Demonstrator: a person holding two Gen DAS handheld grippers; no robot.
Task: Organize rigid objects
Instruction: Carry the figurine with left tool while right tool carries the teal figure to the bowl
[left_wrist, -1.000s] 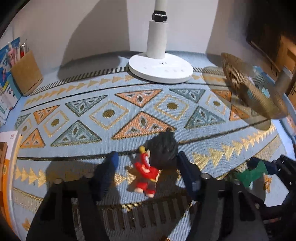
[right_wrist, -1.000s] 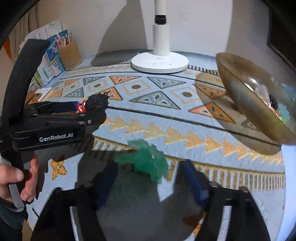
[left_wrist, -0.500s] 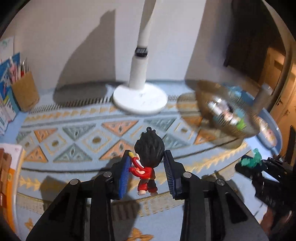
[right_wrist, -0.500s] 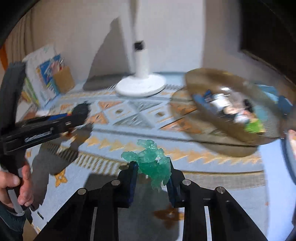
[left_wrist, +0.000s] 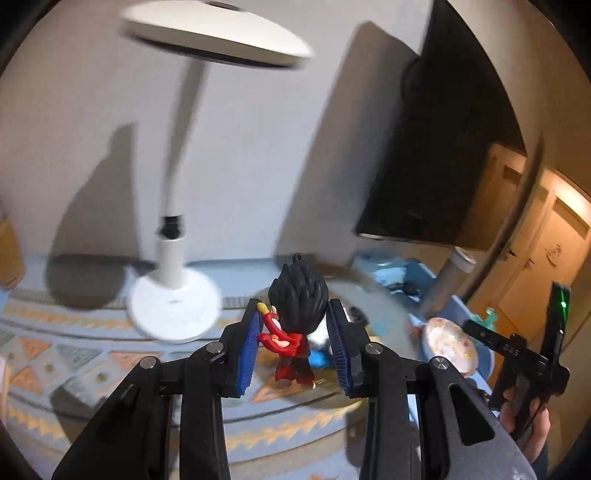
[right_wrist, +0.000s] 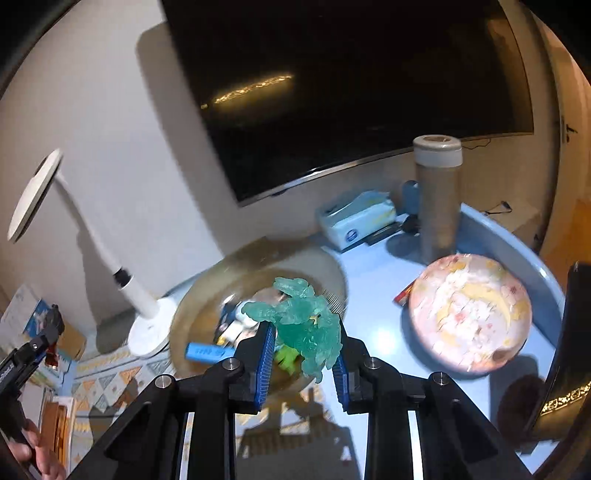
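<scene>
both toys have left the mat since a second ago; jaws closed on them then.
red figure (left_wrist: 291, 332) is pinched between left gripper (left_wrist: 293, 345) pads; green figure (right_wrist: 303, 325) between right gripper (right_wrist: 303, 360) pads, glass bowl (right_wrist: 192, 306) just beyond them. carrying step, i think; next needs lowering over the bowl, then opening.

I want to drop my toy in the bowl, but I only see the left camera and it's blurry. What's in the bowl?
Observer: The bowl already holds small toys, among them a blue bar.
Operator: What is my other gripper holding?
Observer: The right gripper is shut on a see-through green figure, held in front of the bowl.
Operator: What's that tall thing behind the pink plate?
Observer: A grey bottle with a pale cap stands upright behind the plate.
</scene>
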